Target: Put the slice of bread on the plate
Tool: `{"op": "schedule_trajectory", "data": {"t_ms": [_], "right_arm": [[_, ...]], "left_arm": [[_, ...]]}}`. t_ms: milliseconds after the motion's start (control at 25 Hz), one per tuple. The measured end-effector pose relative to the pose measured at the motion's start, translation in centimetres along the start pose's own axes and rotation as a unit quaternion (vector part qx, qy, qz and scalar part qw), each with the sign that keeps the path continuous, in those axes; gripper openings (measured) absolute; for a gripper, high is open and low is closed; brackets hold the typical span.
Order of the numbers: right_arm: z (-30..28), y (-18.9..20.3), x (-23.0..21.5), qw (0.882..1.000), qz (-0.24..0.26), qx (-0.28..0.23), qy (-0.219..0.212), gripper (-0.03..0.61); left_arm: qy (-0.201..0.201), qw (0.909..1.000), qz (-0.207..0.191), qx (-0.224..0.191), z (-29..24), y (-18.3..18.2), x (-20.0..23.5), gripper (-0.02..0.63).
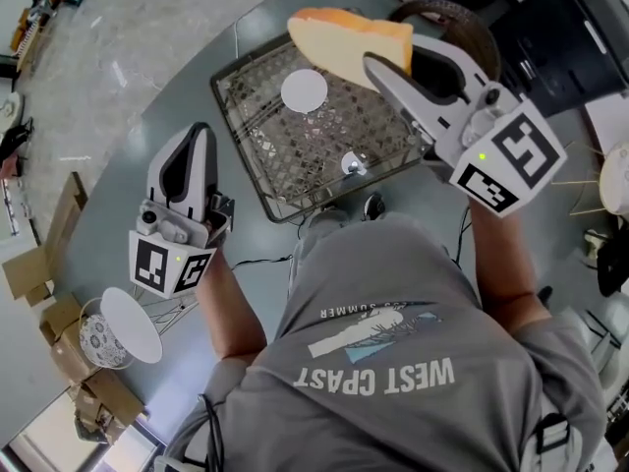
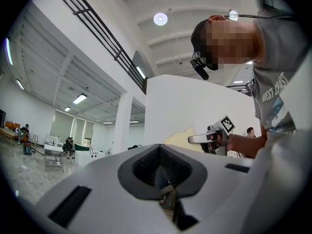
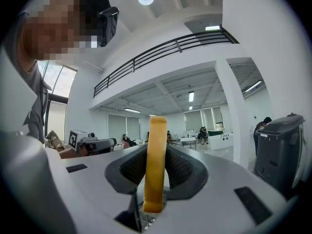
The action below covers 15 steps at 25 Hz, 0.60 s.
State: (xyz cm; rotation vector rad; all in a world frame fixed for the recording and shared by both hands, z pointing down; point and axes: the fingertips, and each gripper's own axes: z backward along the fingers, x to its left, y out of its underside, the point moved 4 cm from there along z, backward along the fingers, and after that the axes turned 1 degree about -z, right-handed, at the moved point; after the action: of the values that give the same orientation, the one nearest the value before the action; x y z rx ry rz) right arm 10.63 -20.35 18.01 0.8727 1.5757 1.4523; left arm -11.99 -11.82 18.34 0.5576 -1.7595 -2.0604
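Golden-crusted slice of bread (image 3: 156, 145): pinched edgewise in right gripper (image 1: 391, 67). Left gripper (image 2: 161, 155) closed, empty. Hazard: soft crumb tears, slice drops.

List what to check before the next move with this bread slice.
1. Grip on bread slice: ok, the right gripper clamps it on edge.
2. Bread clear of surfaces: ok, held in the air over the wire basket.
3. Plate located: cannot tell. A white disc lies in the basket, and another white disc stands at lower left.
4. Left gripper: ok, shut, empty, beside the basket.
5. Small object in basket: cannot tell what it is.
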Motion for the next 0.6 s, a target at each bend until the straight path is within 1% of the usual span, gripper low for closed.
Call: {"op": "schedule_trajectory", "data": {"t_ms": [280,440,600], "right_arm": [[-4.0,-0.7,0.0,0.999,0.001,0.0,0.038,0.091],[-6.3,-0.6,0.8,0.998,0.005,0.003,0.06,0.091],[-8.2,-0.5,1.6,0.997,0.01,0.006,0.078,0.091]], "left_arm": [[0.045,0.9989,0.005,-0.014,-1.5,-0.4,5.1,0.008],[0.071,0.9973,0.012,-0.017,-1.2,0.2,7.7,0.008],[0.085,0.996,0.019,-0.023,-0.6,0.6,10.0,0.008]]}}
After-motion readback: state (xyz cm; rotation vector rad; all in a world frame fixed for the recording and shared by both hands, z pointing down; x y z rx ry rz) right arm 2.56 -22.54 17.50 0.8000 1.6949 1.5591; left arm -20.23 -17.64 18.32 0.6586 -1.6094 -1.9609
